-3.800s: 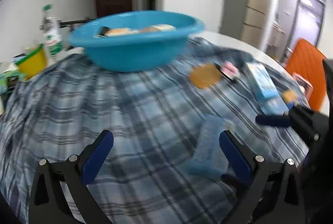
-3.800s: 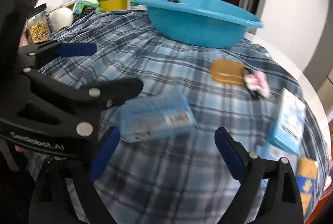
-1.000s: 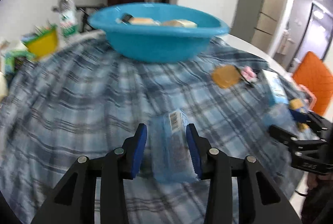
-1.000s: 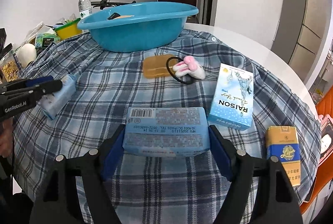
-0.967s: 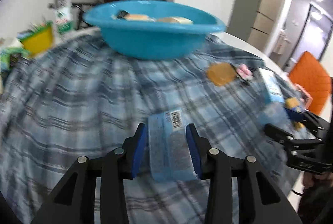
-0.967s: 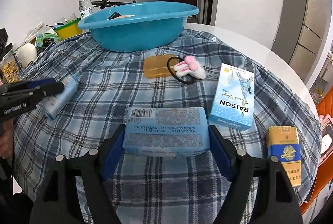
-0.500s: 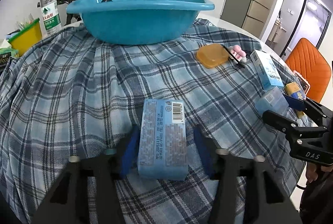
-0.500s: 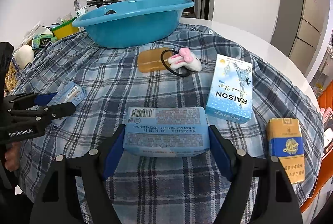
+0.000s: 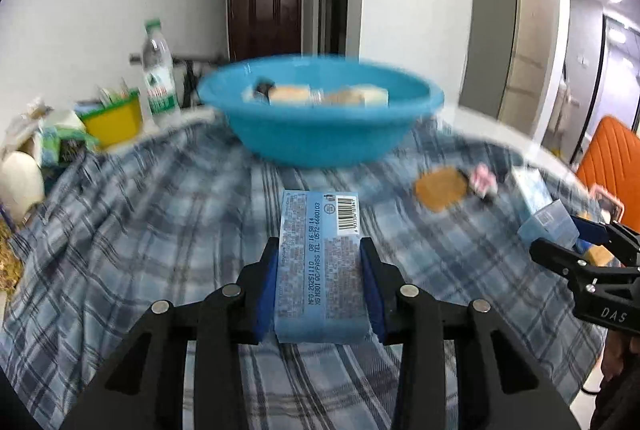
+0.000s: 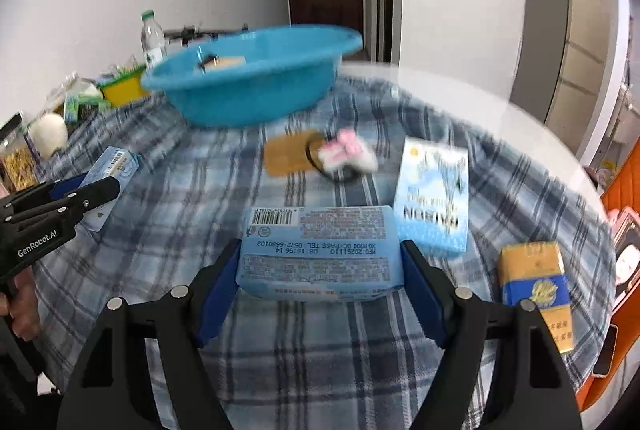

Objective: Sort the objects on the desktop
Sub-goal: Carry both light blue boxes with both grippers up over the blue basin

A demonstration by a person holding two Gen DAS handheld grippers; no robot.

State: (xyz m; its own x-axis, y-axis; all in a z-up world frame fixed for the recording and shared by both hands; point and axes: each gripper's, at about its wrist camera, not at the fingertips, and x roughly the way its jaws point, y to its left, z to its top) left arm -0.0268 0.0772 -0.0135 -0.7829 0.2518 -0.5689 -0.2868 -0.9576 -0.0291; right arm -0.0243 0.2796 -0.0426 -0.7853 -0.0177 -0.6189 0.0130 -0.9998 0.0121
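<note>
My left gripper point(image 9: 320, 270) is shut on a light blue wipes pack point(image 9: 320, 262), held lengthwise above the plaid cloth. My right gripper point(image 10: 320, 270) is shut on a second light blue wipes pack point(image 10: 320, 254), held crosswise and lifted. A blue basin point(image 9: 320, 122) with several items inside stands at the back, also in the right wrist view point(image 10: 252, 86). On the cloth lie an orange pad point(image 10: 286, 154), a pink-and-white hair tie point(image 10: 346, 150), a blue RAISON box point(image 10: 434, 198) and a yellow-blue cigarette pack point(image 10: 536, 286).
A water bottle point(image 9: 158, 70), a yellow tub point(image 9: 116, 118), snack bags and a white round object point(image 9: 20, 178) crowd the far left. An orange chair point(image 9: 612, 158) stands at the right. The other gripper point(image 9: 580, 262) shows at the right edge.
Both grippers have lifted their wipes packs off the cloth and moved toward the basin. The left jaws closed fully on their pack from half a second ago.
</note>
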